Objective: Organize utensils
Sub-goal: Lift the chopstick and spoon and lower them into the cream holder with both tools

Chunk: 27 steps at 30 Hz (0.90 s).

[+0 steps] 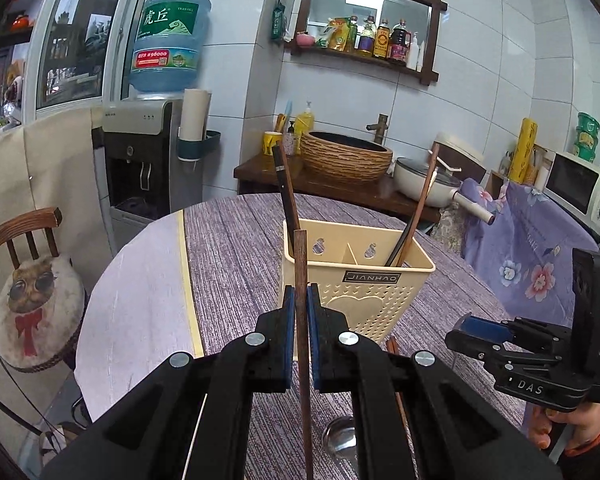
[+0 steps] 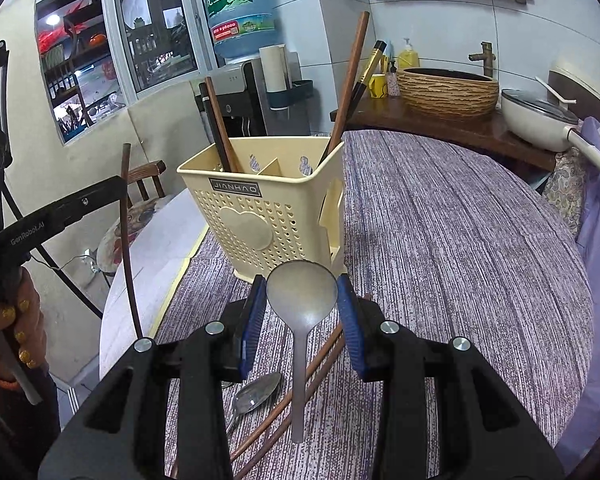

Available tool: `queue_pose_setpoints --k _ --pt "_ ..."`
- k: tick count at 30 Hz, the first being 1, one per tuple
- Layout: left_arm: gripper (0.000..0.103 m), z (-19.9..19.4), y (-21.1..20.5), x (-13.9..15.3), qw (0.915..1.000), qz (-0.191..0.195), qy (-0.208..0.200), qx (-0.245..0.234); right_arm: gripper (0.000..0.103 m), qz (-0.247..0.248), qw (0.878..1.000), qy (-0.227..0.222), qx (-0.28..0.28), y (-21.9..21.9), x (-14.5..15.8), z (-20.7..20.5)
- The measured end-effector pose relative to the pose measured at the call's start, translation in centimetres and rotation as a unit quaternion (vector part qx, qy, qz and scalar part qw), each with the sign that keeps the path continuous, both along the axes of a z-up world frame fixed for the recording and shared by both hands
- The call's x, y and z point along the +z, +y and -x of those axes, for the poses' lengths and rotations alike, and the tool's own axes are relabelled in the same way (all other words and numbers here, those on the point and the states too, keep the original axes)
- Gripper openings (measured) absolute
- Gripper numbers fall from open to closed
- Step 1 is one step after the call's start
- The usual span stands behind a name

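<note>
Left gripper: my jaws are narrow, clamped on a brown wooden chopstick that stands nearly upright between the blue pads.
Held chopstick position: its top end rises in front of the near wall of the cream utensil holder; its lower end runs down past my jaws and out of the left wrist view.
Right gripper: my jaws sit apart, one on each side of the bowl of a grey metal spoon; from the right wrist view I cannot tell whether the pads actually touch it.
Spoon: bowl up near the fingertips, handle pointing back toward me.
Utensil holder: perforated, divided into compartments, standing on the bench, which wears a purple streaked cloth.
Already in the holder: dark chopsticks lean in the left compartment, and another pair leans in the right one.
On the bench: two loose brown chopsticks lie diagonally under my right gripper, with a second, shinier spoon just beside them.
Behind the bench: a woven-look basin and a white pan on a dark counter.
</note>
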<state>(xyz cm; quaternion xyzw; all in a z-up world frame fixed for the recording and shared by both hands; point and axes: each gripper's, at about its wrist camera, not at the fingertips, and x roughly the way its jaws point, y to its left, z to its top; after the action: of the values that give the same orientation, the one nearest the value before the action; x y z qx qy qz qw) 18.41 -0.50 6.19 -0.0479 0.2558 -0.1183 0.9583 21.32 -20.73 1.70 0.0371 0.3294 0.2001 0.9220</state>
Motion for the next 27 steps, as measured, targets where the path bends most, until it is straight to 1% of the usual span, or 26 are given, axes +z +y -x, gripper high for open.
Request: queue_pose_setpoints --k 7,12,18,20,24,27 --pt "0.007 1.1 1.2 2.0 0.9995 0.018 -0.025 -0.002 0.037 -0.021 1.0 -0.018 0.005 -0.6 1.6 0.8" --pt "0.007 1.3 1.0 3.0 0.999 0.015 -0.041 -0.004 0.037 -0.028 0.999 -0.036 0.007 -0.3 2.8 0.9" --pt "0.007 1.2 1.0 4.7 0.9981 0.021 -0.053 -0.022 0.037 -0.038 0.997 -0.064 0.012 0.5 4.8 0.5" --pt "0.007 1.2 1.1 5.9 0.9973 0.027 -0.061 -0.032 0.037 -0.043 0.996 -0.076 0.012 0.6 5.8 0.2" --pt "0.007 1.0 1.2 9.8 0.9943 0.035 -0.088 -0.048 0.037 -0.051 0.992 -0.118 0.006 1.1 9.6 -0.6" --pt "0.007 0.4 1.0 13.0 0.9912 0.041 -0.117 -0.047 0.037 -0.046 0.984 -0.17 -0.01 1.7 13.4 -1.3"
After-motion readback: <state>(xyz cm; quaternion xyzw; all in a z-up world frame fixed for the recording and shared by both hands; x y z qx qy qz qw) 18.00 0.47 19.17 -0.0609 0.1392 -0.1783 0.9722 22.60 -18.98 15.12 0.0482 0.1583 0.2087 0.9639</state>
